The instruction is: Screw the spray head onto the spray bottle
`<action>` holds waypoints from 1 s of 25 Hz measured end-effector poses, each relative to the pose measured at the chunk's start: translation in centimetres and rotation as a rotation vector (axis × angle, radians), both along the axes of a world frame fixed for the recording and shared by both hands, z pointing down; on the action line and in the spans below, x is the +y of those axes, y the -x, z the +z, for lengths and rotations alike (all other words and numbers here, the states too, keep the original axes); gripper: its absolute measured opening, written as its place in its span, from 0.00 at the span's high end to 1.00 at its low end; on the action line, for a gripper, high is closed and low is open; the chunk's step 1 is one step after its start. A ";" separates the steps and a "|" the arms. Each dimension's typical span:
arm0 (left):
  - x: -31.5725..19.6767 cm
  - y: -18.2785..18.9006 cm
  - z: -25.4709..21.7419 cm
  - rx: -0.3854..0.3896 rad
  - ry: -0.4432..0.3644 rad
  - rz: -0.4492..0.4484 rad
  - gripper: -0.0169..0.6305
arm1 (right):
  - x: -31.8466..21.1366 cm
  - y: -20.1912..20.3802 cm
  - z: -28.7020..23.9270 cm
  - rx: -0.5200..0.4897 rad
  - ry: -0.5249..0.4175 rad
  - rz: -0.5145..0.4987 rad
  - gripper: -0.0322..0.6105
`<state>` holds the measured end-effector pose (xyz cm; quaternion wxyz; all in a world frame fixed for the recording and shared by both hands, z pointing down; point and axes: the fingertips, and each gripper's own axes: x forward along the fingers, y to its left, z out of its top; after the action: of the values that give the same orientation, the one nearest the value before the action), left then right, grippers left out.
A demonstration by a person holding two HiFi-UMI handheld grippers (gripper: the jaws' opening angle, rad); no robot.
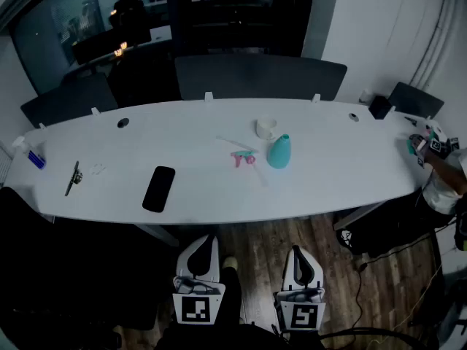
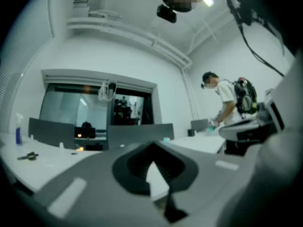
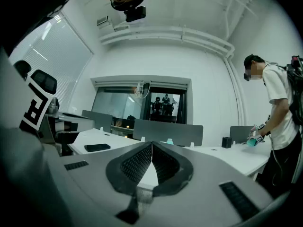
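Spray bottle (image 1: 279,152), spray head (image 1: 244,157) well off table (image 1: 328,173) edges

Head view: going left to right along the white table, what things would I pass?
small blue bottle → dark pen-like object → black phone → pink spray head → teal spray bottle → small black box

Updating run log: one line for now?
bottle on table | spray head beside it | left gripper shut, empty | right gripper shut, empty

Teal spray bottle (image 1: 279,152) upright on white table (image 1: 328,173), pink spray head (image 1: 244,157) lying just beside it
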<state>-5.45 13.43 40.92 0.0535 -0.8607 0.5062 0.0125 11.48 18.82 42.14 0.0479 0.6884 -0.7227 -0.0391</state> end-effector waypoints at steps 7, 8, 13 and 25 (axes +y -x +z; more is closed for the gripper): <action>-14.1 -0.7 -0.6 -0.051 0.004 0.040 0.97 | -13.7 -1.2 0.3 0.012 0.017 0.042 0.94; -15.9 -0.7 -0.5 -0.048 0.009 0.039 0.97 | -15.4 -1.2 0.3 0.017 0.019 0.044 0.94; -22.3 -1.7 0.3 -0.059 0.007 0.064 0.97 | -22.0 -1.1 0.4 0.036 0.013 0.034 0.94; -27.1 -2.7 2.0 -0.041 0.062 0.049 0.97 | -28.1 -1.3 2.2 0.059 0.104 -0.021 0.94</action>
<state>-2.74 -13.71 42.89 0.0368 -0.8741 0.4839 -0.0197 12.82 -9.24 44.30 0.1046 0.6761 -0.7290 -0.0224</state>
